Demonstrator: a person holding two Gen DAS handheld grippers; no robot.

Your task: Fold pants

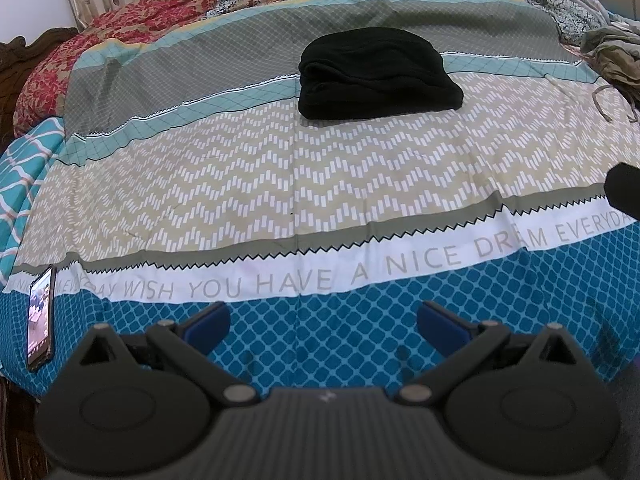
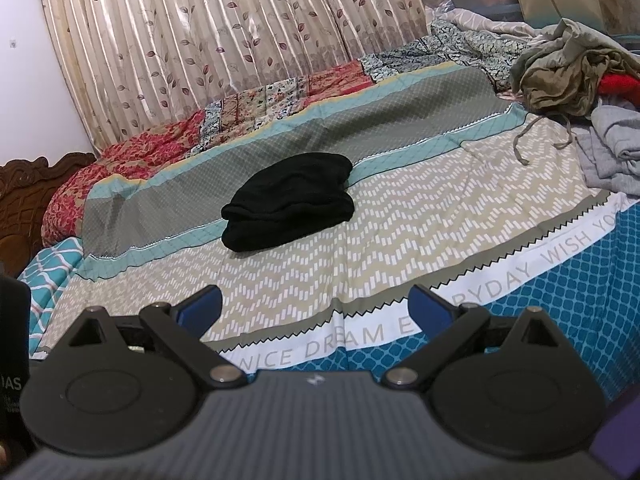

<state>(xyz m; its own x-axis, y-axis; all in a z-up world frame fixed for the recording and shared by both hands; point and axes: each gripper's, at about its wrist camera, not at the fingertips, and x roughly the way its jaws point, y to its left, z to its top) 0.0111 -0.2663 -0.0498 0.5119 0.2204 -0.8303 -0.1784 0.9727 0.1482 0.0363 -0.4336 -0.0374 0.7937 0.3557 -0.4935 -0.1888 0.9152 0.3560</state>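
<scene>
While both tools, left tool (image 1: 323, 320) and right tool (image 2: 316, 304), gape wide and empty, black pants (image 1: 374, 74) lie folded at twelve o'clock on the bed (image 1: 240, 184).

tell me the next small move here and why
Probably bring the right gripper toward the clothes pile for another garment. The black pants already lie folded in a compact stack on the bedsheet, and both the right and the left gripper have open, empty jaws.

White band of the patterned bedsheet (image 1: 248, 280) carries grey capitals: "WISH YOU HAVE A NICE DREAM EVERYDA", cut off at the frame edge. Right wrist view reads "NICE DREAM E…RYDAY WISH YO". Black object (image 2: 12, 344) at left edge shows white letters "AS", the rest illegible.
</scene>
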